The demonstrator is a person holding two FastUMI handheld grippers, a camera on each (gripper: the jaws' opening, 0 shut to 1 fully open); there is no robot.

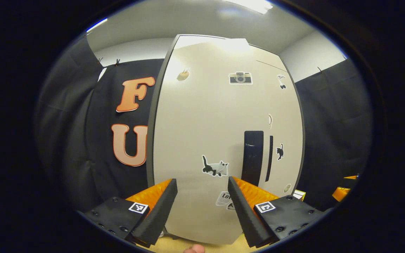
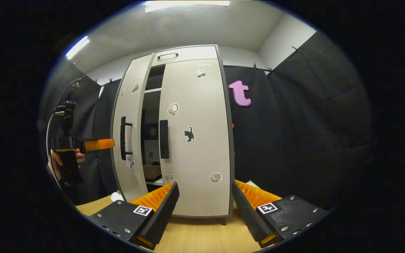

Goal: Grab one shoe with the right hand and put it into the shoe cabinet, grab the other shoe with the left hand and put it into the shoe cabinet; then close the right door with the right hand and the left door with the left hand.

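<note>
The left hand-held gripper (image 1: 202,207) is wide open and holds nothing, right in front of the left door (image 1: 202,133). That door is ajar on the shoe cabinet (image 2: 185,52). Push flat and slowly until it shuts.

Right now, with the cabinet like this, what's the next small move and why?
Probably push the left door shut with the left gripper. In the right gripper view the right door looks closed, the left door is ajar with a dark gap beside it, and a shoe seems to sit on the shelf. The left gripper is open, facing that door.
</note>
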